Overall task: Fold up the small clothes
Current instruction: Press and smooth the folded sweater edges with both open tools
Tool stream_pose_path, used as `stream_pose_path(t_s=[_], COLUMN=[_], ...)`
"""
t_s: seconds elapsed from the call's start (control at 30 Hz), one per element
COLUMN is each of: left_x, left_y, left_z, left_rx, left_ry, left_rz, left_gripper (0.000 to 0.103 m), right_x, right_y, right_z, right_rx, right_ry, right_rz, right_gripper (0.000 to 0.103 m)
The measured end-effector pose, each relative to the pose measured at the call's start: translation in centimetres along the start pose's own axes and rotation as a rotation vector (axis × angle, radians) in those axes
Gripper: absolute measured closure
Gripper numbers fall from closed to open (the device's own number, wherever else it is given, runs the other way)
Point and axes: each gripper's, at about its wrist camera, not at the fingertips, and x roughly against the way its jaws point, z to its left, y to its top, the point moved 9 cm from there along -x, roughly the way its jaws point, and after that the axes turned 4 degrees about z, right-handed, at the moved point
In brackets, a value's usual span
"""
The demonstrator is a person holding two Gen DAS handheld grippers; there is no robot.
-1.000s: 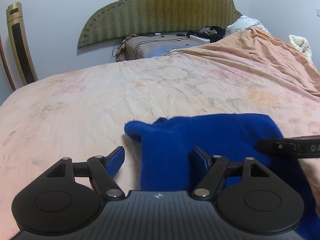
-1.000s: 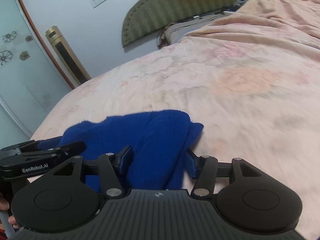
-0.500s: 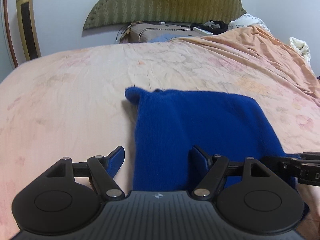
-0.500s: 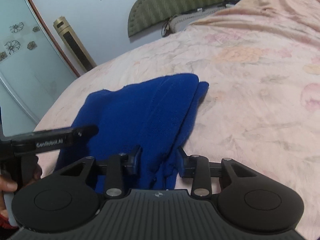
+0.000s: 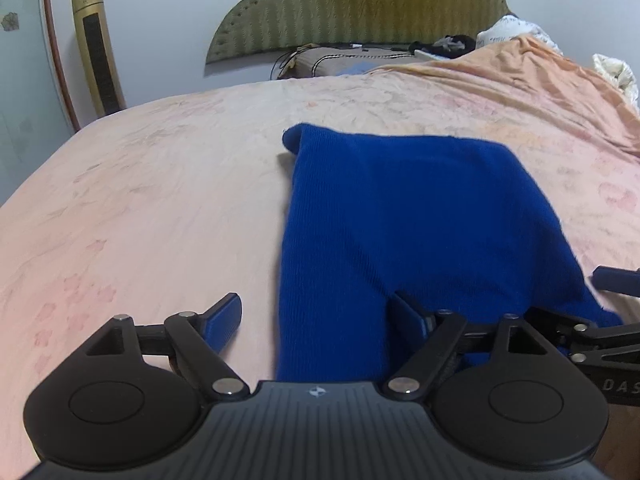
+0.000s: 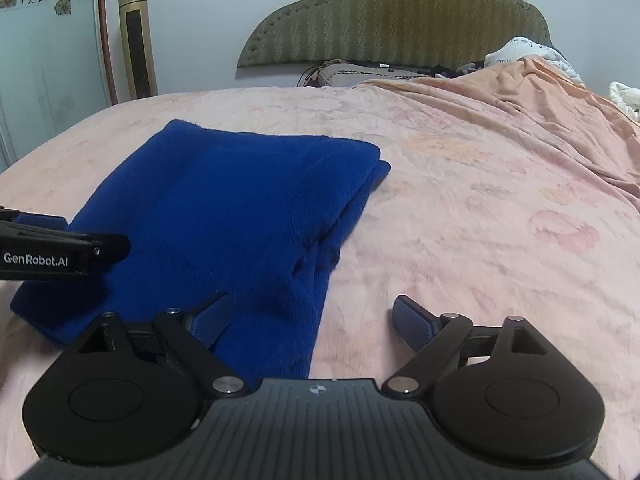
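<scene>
A blue knit garment lies folded flat on the pink bedspread; it also shows in the right wrist view. My left gripper is open over the garment's near left edge, the cloth lying between its fingers. My right gripper is open over the garment's near right edge, its left finger above the cloth and its right finger above bare bedspread. Neither holds anything. The left gripper's body shows in the right wrist view.
A green padded headboard stands at the far end. An orange blanket is bunched at the far right. A gold tower fan stands by the wall at left. Pillows and dark items lie near the headboard.
Both grippers have pulled back towards me. The right gripper was closed on the garment's edge and has opened and let go. The garment now lies flat in a neat fold.
</scene>
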Motion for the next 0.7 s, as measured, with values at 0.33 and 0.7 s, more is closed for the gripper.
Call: stream_pose_path(t_s=[0.33,0.7], left_x=[0.3,0.9], left_y=[-0.9,-1.9], left_z=[0.2,0.4], left_rx=[0.033,0.045], left_ry=[-0.015,-0.063], left_rz=[0.017,0.016], left_gripper=[0.021,0.021], right_x=[0.6,2.0], right_y=[-1.3,-1.4], right_z=[0.0,2.5], right_rx=[-0.022,0.019], right_ry=[-0.002,0.111], right_rz=[-0.007,0.003], right_gripper=[0.000,0.049])
